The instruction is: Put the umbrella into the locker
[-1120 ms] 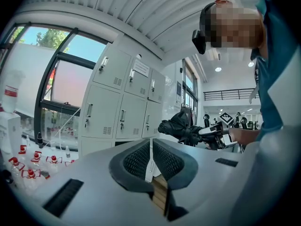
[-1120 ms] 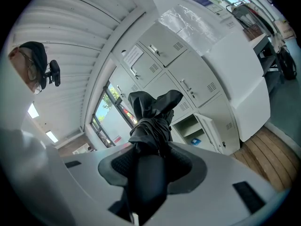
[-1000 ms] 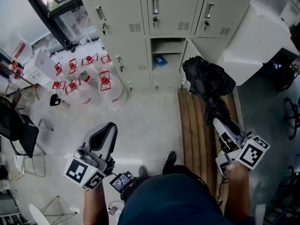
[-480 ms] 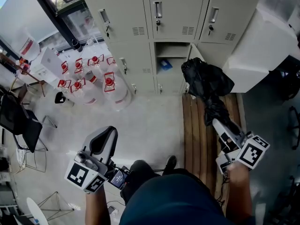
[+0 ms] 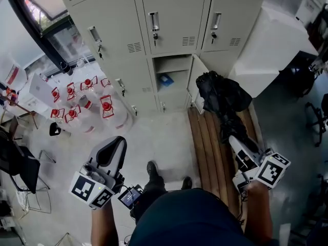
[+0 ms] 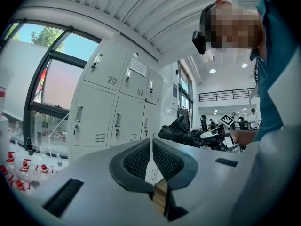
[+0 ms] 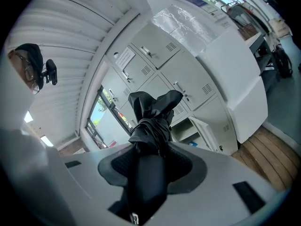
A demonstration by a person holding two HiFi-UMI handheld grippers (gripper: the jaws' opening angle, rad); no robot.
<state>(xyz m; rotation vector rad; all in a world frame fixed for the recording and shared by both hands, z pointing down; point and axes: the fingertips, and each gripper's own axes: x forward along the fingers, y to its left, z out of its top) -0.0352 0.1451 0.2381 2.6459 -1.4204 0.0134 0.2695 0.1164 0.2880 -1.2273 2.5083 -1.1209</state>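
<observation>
- The right gripper (image 5: 237,145) was clamped on the folded black umbrella (image 5: 223,94), which was held above the wooden bench (image 5: 205,142) beside the open locker (image 5: 171,81).
- The left gripper (image 6: 151,160) had its jaws together and empty.
- Judged mid-carry; the next move calls for steering the canopy end leftward into the compartment.

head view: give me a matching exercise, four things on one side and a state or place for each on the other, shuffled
Things:
1. umbrella
2. left tongs
3. lower middle locker
4. red-capped bottles

States or places:
a. standing on the floor
b. door open
c. shut, nothing between them
d. gripped by the right tongs

Pairs: 1-d, 2-c, 3-b, 4-a
</observation>
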